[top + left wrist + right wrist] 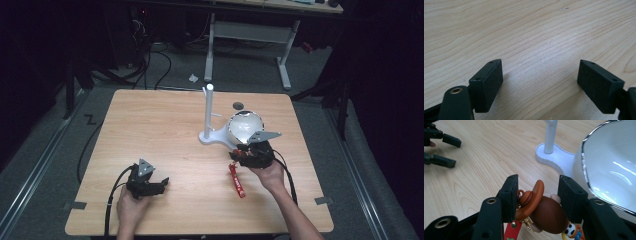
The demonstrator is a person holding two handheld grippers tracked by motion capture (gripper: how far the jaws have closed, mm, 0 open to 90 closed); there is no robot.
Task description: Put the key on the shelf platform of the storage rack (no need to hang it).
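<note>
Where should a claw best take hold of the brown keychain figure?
Across the brown keychain figure's round body, from the red strap end, as the right claw now does: its sides fit between the jaws, and the bowl blocks the far side.

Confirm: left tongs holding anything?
No. In the left gripper view the left tongs stand wide open, with only bare wooden table between the jaws.

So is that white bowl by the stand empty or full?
Empty, as far as shown: the white bowl has a bare glossy inside in the right gripper view; its bottom is out of frame.
</note>
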